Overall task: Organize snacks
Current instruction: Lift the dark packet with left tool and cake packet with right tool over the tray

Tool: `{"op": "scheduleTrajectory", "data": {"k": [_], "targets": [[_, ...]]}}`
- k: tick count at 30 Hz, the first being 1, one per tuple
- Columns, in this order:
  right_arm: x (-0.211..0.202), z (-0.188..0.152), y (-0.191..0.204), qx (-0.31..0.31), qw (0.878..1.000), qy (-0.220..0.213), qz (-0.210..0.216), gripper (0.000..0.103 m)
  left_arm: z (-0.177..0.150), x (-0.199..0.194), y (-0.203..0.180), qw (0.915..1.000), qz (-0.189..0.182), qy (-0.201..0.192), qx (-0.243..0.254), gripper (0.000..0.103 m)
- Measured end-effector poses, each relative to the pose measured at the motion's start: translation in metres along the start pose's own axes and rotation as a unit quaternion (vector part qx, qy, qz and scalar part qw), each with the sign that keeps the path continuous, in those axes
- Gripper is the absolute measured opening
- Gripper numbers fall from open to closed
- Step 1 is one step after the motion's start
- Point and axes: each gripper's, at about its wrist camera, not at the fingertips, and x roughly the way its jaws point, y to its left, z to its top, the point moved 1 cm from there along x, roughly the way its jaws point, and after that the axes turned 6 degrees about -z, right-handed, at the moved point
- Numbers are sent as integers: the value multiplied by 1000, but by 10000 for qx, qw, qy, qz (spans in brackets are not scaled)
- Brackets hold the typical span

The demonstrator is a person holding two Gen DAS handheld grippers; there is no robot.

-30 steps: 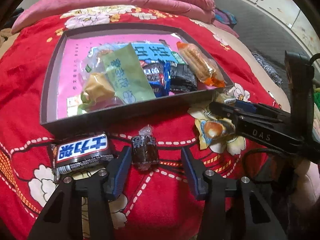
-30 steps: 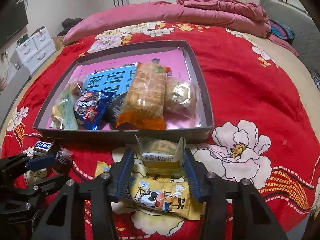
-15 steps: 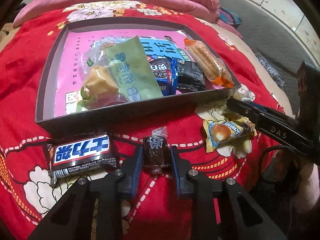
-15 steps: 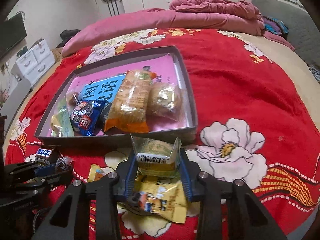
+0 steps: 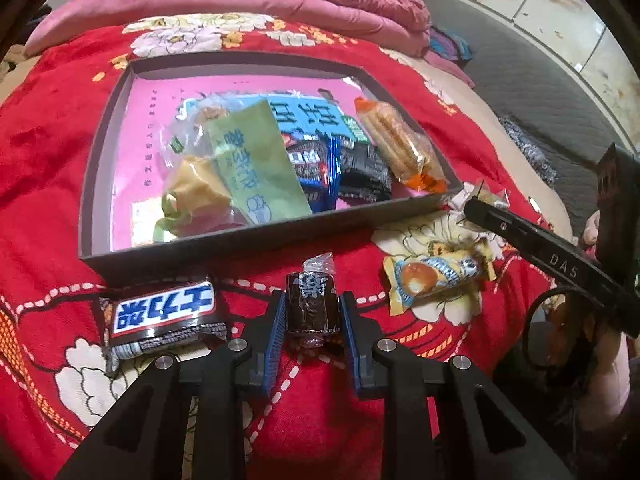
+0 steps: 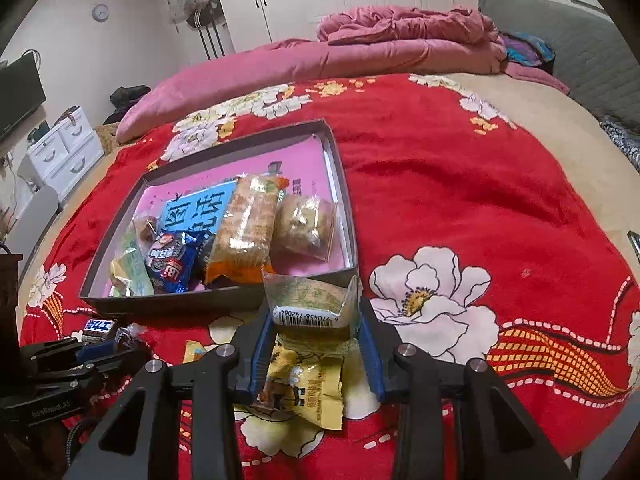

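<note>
Since a second ago both my jaws have closed: left gripper (image 5: pixel 313 316) clamps the dark candy (image 5: pixel 311 307), right gripper (image 6: pixel 316 330) clamps the clear pack (image 6: pixel 310 300), lifted near the tray (image 6: pixel 168 300) front wall. Tray holds several snacks; chocolate bar (image 5: pixel 162 314) and yellow pack (image 5: pixel 434 276) remain on the blanket (image 6: pixel 440 184).

One tray (image 5: pixel 256 236), two tools, about ten snacks.
</note>
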Motion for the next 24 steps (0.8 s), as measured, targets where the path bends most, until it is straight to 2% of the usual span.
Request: {"op": "scheduleTrajectory", "data": {"k": [8, 17, 24], "targets": [[-16, 8, 14, -102, 9996, -207, 132, 39, 7, -17, 4, 9996, 18, -276, -54, 27], [-22, 11, 23, -183, 9993, -268, 195, 39, 10, -30, 2, 9985, 140, -517, 68, 27], [-29, 12, 29, -229, 9989, -336, 248, 39, 14, -39, 10, 9976, 191, -658, -23, 27]]}}
